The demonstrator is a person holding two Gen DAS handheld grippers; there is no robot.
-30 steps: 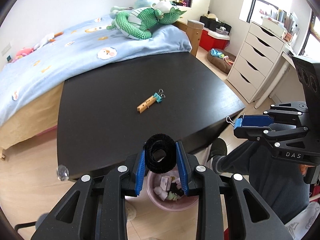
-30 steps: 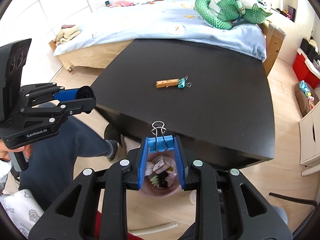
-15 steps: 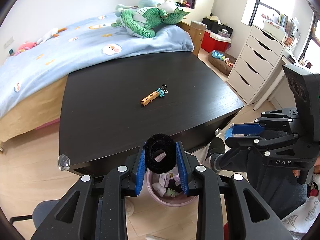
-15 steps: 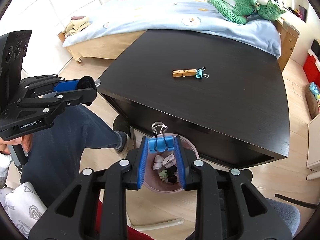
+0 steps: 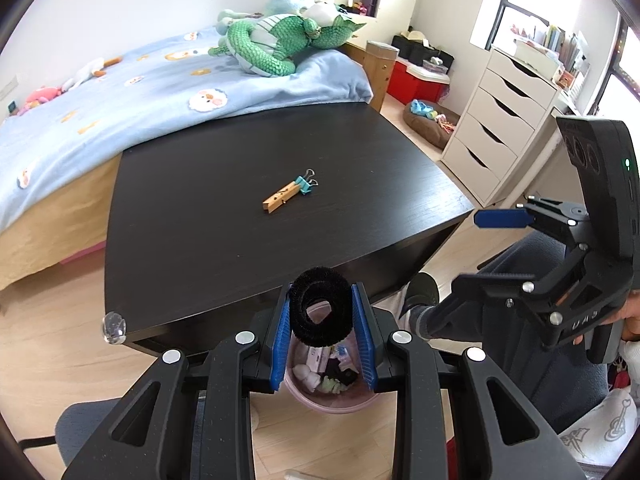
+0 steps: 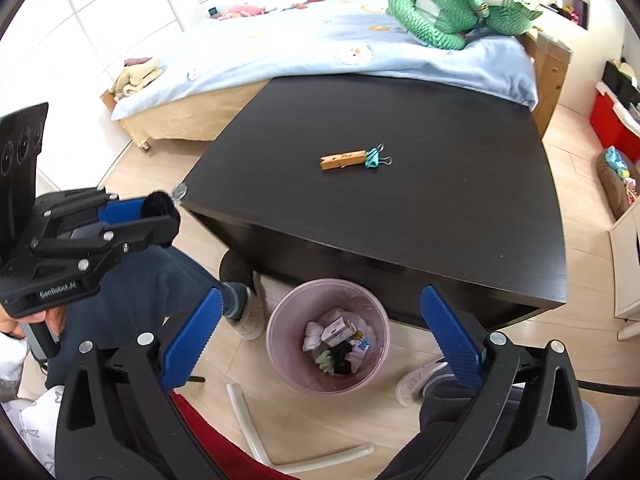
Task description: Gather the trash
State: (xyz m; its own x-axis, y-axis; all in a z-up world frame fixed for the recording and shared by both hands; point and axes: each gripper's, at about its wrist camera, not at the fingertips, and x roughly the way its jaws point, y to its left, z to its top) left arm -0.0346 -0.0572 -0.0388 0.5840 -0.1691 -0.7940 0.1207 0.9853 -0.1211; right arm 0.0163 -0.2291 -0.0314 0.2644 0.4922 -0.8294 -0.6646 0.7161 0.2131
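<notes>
Scrunchie clamped in left gripper w/ right gripper spread empty: center over bin, then release.

left gripper black, blue pads | right gripper black, silver screws | trousers navy
</notes>
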